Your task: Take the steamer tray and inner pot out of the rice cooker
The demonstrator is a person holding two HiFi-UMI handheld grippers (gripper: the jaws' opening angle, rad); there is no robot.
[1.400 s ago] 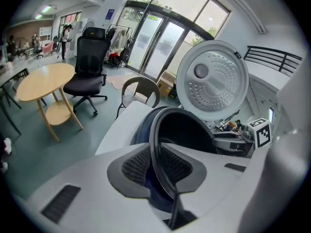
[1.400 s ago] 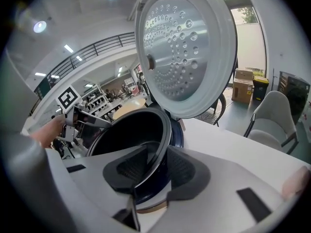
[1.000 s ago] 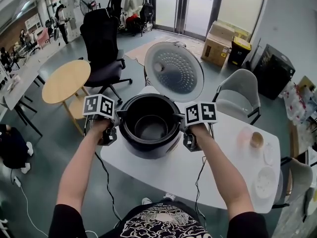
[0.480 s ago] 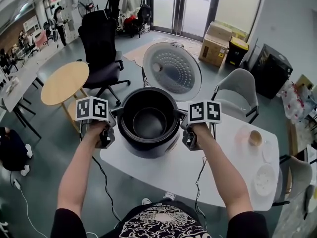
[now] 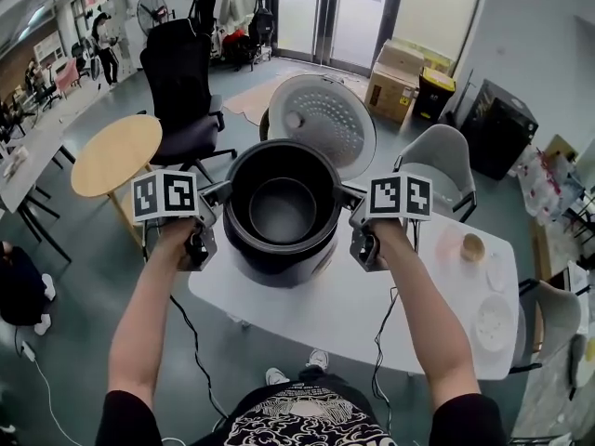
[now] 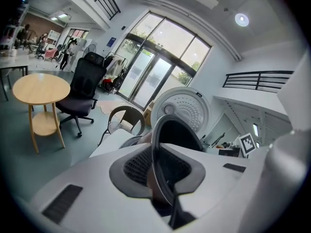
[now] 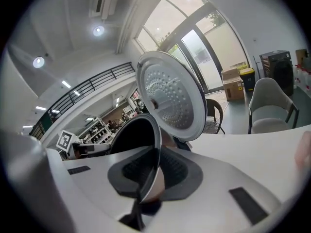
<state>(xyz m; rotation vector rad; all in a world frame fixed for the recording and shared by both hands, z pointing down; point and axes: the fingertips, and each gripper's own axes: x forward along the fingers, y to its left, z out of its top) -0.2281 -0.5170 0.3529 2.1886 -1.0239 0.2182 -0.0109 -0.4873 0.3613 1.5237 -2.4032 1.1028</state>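
The dark inner pot (image 5: 282,203) hangs above the open rice cooker (image 5: 279,260), whose round white lid (image 5: 323,121) stands up behind it. My left gripper (image 5: 215,197) is shut on the pot's left rim and my right gripper (image 5: 350,197) on its right rim. The right jaws have just been closing, with the rim between them. In the left gripper view the thin rim (image 6: 163,130) runs between the dark pads (image 6: 138,166). The right gripper view shows the rim (image 7: 154,144) pinched the same way by its pads (image 7: 180,171). No steamer tray is visible.
The cooker stands on a white table (image 5: 344,314) with a small cup (image 5: 472,247) and white dishes (image 5: 493,321) at its right end. A grey chair (image 5: 448,161) is behind, a black office chair (image 5: 178,72) and a round wooden table (image 5: 116,153) to the left. Cables hang from both grippers.
Both grippers have risen together with the inner pot, which has come up out of the cooker body and now looks larger and higher in the head view.
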